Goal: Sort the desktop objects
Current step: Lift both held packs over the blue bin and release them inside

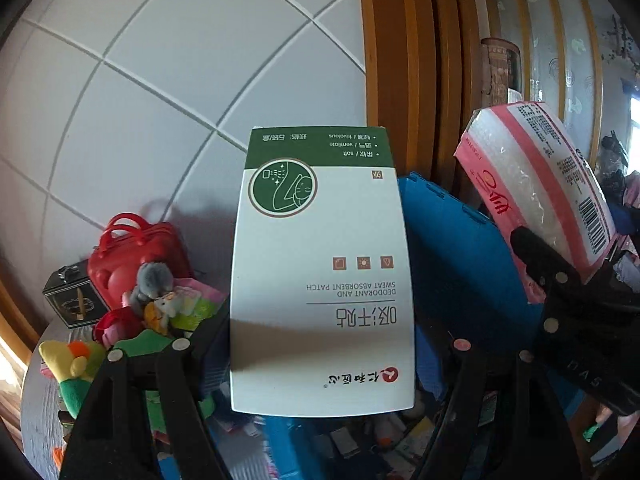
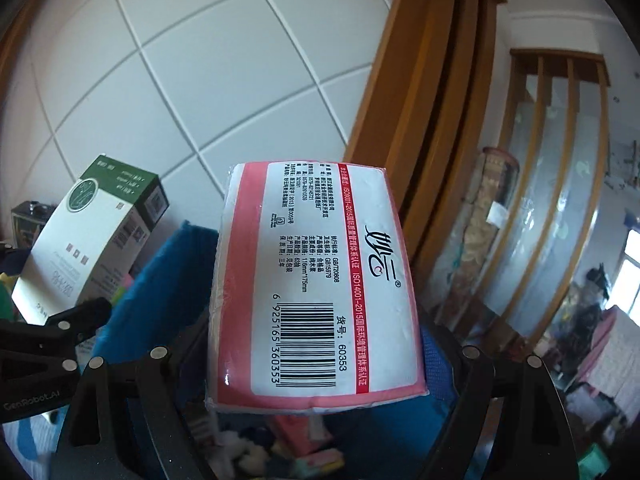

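Observation:
My left gripper (image 1: 320,360) is shut on a white and green sweat-patch box (image 1: 320,272), held upright above a blue bin (image 1: 448,248). The box also shows at the left of the right wrist view (image 2: 92,240). My right gripper (image 2: 316,356) is shut on a pink and white tissue pack (image 2: 316,280), held above the same blue bin (image 2: 160,292). The pack shows at the right of the left wrist view (image 1: 536,188), with the right gripper's black finger (image 1: 544,260) on it.
On the round grey table (image 1: 40,412) to the left lie a red toy case (image 1: 132,256), a black box (image 1: 72,300), plush toys (image 1: 76,368) and packets. Small items lie in the bin below. White tiled wall (image 1: 180,80) behind, wooden door frame (image 1: 400,60) at right.

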Available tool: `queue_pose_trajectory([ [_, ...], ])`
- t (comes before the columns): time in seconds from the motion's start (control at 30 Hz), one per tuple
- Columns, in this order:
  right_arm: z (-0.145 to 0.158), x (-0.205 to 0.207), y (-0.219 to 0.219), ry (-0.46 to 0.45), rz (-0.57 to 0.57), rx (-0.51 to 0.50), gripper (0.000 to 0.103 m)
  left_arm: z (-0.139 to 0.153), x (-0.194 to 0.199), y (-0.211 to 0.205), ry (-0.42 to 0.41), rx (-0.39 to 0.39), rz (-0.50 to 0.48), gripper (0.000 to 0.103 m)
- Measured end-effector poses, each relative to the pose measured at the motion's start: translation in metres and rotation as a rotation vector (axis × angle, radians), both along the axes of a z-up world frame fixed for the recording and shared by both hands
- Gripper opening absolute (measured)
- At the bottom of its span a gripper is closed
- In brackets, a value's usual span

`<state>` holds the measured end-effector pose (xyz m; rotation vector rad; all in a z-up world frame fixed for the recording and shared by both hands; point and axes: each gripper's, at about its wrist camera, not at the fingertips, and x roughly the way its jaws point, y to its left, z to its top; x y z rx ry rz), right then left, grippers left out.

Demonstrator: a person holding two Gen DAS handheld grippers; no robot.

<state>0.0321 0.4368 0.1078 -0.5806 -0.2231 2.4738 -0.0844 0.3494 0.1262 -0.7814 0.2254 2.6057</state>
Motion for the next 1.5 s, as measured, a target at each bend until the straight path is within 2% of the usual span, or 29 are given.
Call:
queue_pose_trajectory([
  [0.1,-0.001,-0.028,0.056,-0.068,-0.002,-0.059,0.087,0.000,-0.034,0.056,-0.105,-0.036,0.015,0.075],
  [0.23,-0.022,-0.067,0.126,-0.161,0.007,-0.177,0.087,-0.018,-0.074,0.105,-0.181,-0.105,0.036,0.075],
  [0.37,-0.062,-0.109,0.158,-0.258,0.005,-0.206,0.087,-0.050,-0.110,0.142,-0.216,-0.217,0.080,0.075],
  [0.5,-0.113,-0.143,0.183,-0.360,0.019,-0.284,0.087,-0.100,-0.142,0.155,-0.273,-0.306,0.121,0.075],
  [0.53,-0.123,-0.149,0.185,-0.371,0.018,-0.289,0.087,-0.111,-0.148,0.153,-0.270,-0.339,0.132,0.075],
  [0.57,-0.131,-0.150,0.189,-0.378,0.017,-0.290,0.087,-0.123,-0.151,0.156,-0.286,-0.417,0.138,0.076],
  [0.6,-0.142,-0.157,0.194,-0.420,0.018,-0.284,0.087,-0.130,-0.153,0.157,-0.302,-0.448,0.140,0.076],
  [0.67,-0.148,-0.161,0.195,-0.455,0.030,-0.267,0.087,-0.131,-0.155,0.153,-0.335,-0.410,0.133,0.076],
  [0.77,-0.155,-0.159,0.192,-0.469,0.017,-0.207,0.087,-0.129,-0.153,0.153,-0.323,-0.398,0.128,0.076],
  [0.93,-0.147,-0.156,0.198,-0.405,0.011,-0.176,0.087,-0.131,-0.151,0.156,-0.361,-0.368,0.096,0.077],
  [1.1,-0.138,-0.161,0.189,-0.346,0.027,-0.084,0.088,-0.130,-0.146,0.157,-0.297,-0.389,0.089,0.080],
  [1.2,-0.134,-0.161,0.185,-0.317,0.046,-0.062,0.089,-0.129,-0.147,0.154,-0.311,-0.368,0.086,0.080],
  [1.27,-0.131,-0.162,0.183,-0.304,0.049,-0.037,0.091,-0.130,-0.151,0.153,-0.317,-0.368,0.088,0.080],
  [1.4,-0.131,-0.165,0.178,-0.285,0.065,0.003,0.103,-0.130,-0.147,0.155,-0.309,-0.370,0.080,0.080],
  [1.5,-0.130,-0.166,0.175,-0.288,0.071,0.012,0.103,-0.128,-0.147,0.156,-0.296,-0.369,0.080,0.080],
])
